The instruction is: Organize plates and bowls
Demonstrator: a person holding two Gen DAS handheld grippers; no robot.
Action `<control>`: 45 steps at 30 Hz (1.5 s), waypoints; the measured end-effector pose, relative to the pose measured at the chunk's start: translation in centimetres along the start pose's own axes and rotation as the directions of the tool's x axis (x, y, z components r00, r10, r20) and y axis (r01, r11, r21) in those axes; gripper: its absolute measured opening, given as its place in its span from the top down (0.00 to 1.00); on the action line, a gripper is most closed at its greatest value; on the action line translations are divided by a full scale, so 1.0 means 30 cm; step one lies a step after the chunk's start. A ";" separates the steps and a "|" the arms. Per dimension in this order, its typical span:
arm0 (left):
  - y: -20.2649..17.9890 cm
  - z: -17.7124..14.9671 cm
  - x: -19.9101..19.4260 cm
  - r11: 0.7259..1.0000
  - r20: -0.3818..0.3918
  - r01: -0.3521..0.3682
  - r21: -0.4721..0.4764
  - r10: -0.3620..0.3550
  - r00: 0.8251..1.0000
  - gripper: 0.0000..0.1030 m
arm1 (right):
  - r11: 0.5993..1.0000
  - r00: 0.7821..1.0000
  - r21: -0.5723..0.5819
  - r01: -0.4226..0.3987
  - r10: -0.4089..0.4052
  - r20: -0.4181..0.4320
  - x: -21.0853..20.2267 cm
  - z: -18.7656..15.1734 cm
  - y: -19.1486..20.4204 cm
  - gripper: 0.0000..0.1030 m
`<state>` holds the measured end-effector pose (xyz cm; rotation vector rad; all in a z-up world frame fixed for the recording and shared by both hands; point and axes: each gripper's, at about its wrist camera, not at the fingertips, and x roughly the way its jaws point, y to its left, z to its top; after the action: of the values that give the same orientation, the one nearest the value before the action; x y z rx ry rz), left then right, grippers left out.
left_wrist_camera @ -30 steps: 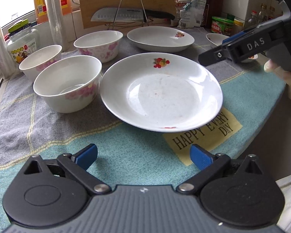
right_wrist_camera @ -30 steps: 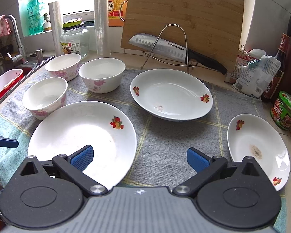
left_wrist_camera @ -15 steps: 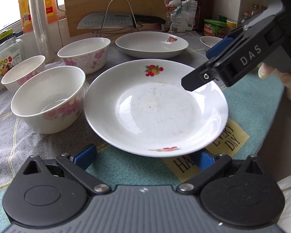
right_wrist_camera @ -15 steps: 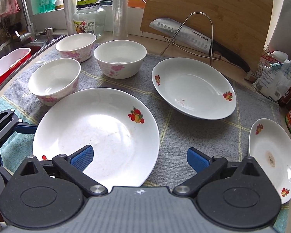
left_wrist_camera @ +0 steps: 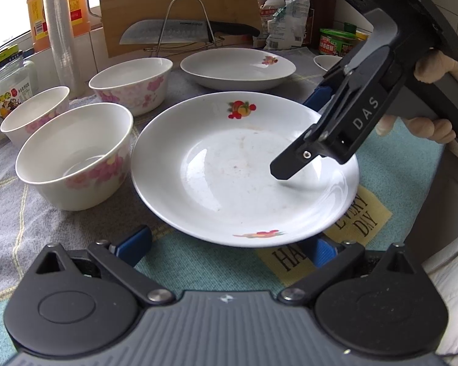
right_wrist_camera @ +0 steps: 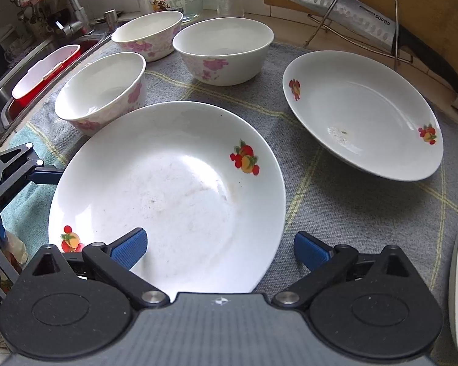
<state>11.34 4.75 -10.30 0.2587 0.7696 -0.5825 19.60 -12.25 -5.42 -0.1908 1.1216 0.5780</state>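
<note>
Towel-covered counter (left_wrist_camera: 76, 222), both open claws now closer around plate (right_wrist_camera: 168, 183).

The right gripper (right_wrist_camera: 219, 248), jaws spread wide, straddles the near plate's (right_wrist_camera: 168, 189) rim.

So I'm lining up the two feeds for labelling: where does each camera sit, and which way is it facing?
Left wrist: on the left gripper, low at the towel's near edge, facing the cutting board; the right gripper and the person's fingers show at right.
Right wrist: on the right gripper, above the big plate, facing the bowls and sink; the left gripper shows at left.
Shared: the big plate, three bowls, second plate, knife.
</note>
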 end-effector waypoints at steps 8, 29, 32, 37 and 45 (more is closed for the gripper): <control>0.000 0.005 0.004 1.000 0.000 -0.004 -0.002 0.004 1.000 0.00 | 0.995 0.997 -0.097 -0.038 0.031 -0.070 0.008 0.023 -0.005 0.00; 0.077 0.020 0.009 0.961 0.025 0.222 0.162 -0.229 0.973 0.04 | 0.998 0.997 -0.064 -0.022 0.017 -0.075 0.015 0.030 -0.004 0.00; 0.080 0.022 0.008 0.959 0.027 0.222 0.178 -0.230 0.973 0.04 | 0.997 0.995 -0.034 -0.067 0.065 -0.073 0.012 0.044 -0.024 0.00; 0.084 0.031 0.012 0.958 0.030 0.224 0.177 -0.233 0.972 0.04 | 0.996 0.993 -0.017 -0.093 0.091 -0.068 0.008 0.072 -0.041 0.00; 0.080 0.028 0.008 0.957 0.033 0.219 0.190 -0.229 0.973 0.04 | 0.988 0.986 0.008 -0.154 0.154 -0.067 0.022 0.109 -0.081 0.00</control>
<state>13.35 6.24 -9.84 0.3280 0.6962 -0.8756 23.66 -12.67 -4.91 -0.1221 1.2100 0.7120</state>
